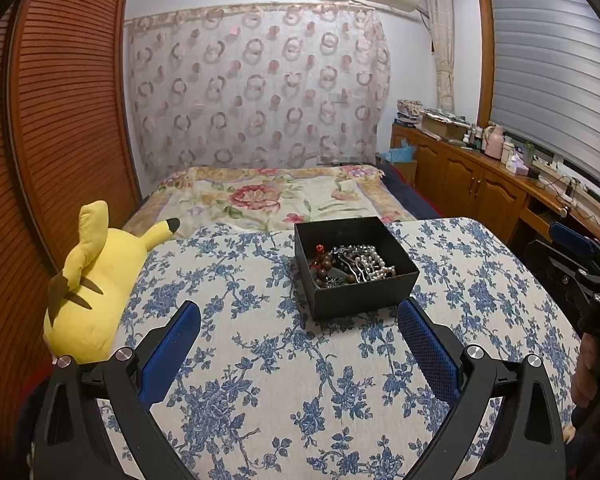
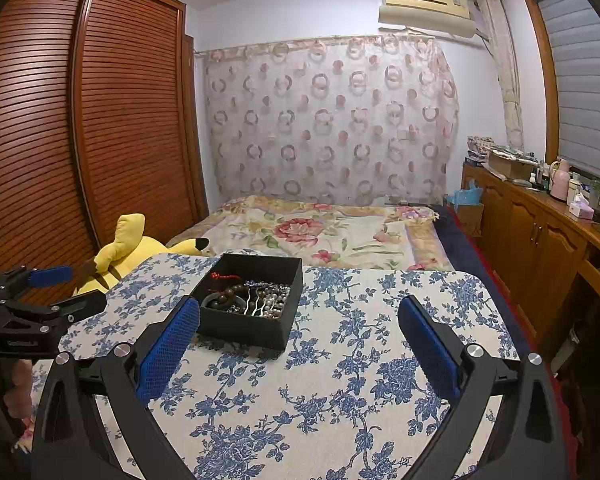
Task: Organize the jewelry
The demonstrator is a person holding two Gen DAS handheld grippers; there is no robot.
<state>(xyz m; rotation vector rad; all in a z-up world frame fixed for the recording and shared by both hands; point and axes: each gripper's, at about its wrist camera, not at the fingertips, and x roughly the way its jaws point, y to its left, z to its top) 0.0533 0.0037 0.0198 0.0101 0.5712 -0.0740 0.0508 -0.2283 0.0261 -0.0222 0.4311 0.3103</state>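
A black open box (image 1: 362,294) stands on a table with a blue-flowered cloth (image 1: 260,360). It holds a tangle of jewelry (image 1: 350,266): brown bead strands, pearls, silver chains and a red piece. My left gripper (image 1: 298,312) is open and empty, just short of the box. In the right wrist view the box (image 2: 246,330) sits ahead to the left with the jewelry (image 2: 250,298) inside. My right gripper (image 2: 298,312) is open and empty over the cloth (image 2: 340,380). The right gripper (image 1: 576,256) shows at the left view's right edge, and the left gripper (image 2: 60,288) at the right view's left edge.
A yellow plush toy (image 1: 88,280) lies at the table's left edge. A bed with a floral cover (image 1: 276,196) lies beyond the table. A slatted wooden wardrobe (image 1: 60,120) stands on the left, and a wooden cabinet (image 1: 480,184) with clutter runs along the right wall.
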